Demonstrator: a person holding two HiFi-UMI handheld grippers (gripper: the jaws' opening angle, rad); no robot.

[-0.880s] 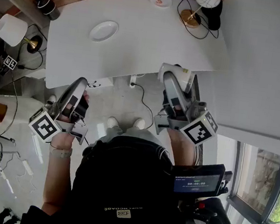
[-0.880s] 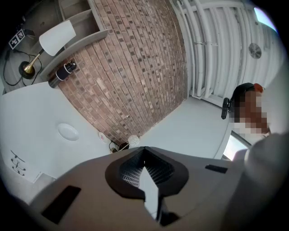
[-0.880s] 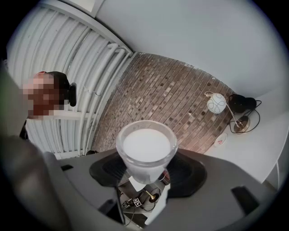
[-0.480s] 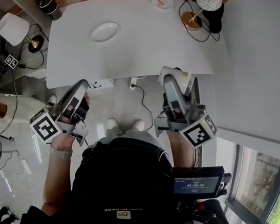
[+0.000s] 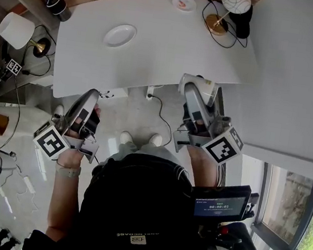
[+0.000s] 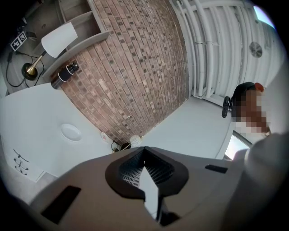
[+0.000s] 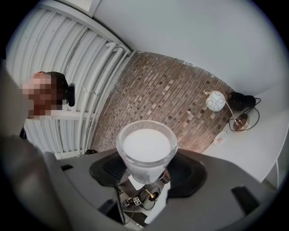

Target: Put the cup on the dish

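Observation:
A white cup sits between the jaws of my right gripper, which is shut on it, just over the near edge of the white table. In the right gripper view the cup stands upright, mouth toward the camera, gripped at its sides by the right gripper. The white dish lies on the table's left half, far from the cup. My left gripper hangs below the table's near edge, shut and empty. From the left gripper view, the left gripper points past the dish.
A small patterned saucer and a globe lamp with its cable stand at the table's far right. A shaded lamp and a dark cylinder sit off to the left. A brick wall backs the table. Cables run on the floor below.
Almost nothing: the head view has drifted slightly, and both grippers keep their places, the right one still holding the cup.

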